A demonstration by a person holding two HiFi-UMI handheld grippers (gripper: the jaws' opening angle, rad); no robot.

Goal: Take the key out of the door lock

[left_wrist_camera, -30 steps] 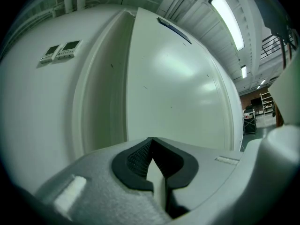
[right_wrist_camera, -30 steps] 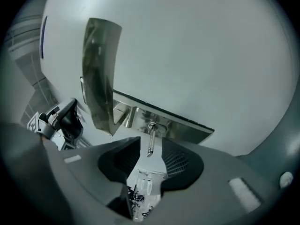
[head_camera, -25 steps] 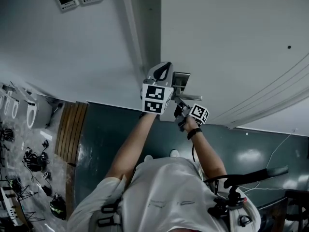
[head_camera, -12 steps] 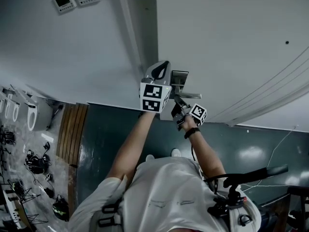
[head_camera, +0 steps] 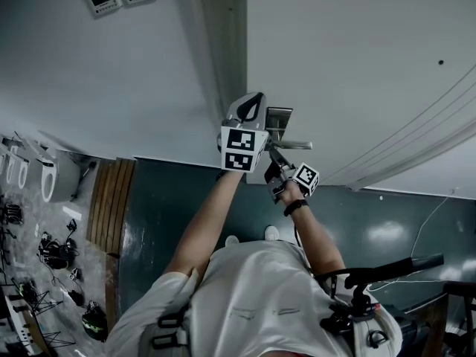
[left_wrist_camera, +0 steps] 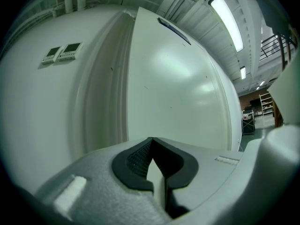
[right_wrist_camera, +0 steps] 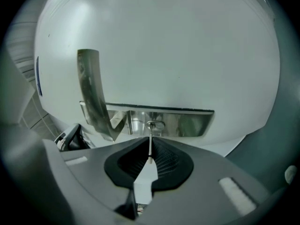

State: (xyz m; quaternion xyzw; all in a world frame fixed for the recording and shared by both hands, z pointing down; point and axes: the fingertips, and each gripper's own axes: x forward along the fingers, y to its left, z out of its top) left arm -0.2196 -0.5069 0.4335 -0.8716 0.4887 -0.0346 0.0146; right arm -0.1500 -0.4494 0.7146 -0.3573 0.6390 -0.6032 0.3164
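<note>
Now: key gripped
Right hand-held gripper, jaws just closed, grasps the key in the lock; next, likely a straight pull out. Left hand-held gripper clenched, empty.

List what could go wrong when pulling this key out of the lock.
1. The right hand-held gripper has just been closing on the thin key, apparently pinching it near the jaw tips; it may slip off on the pull.
2. The key sits in the lock; a pull off its axis could bend or jam it.
3. The door handle stands close beside the lock and could catch the hand-held gripper.
</note>
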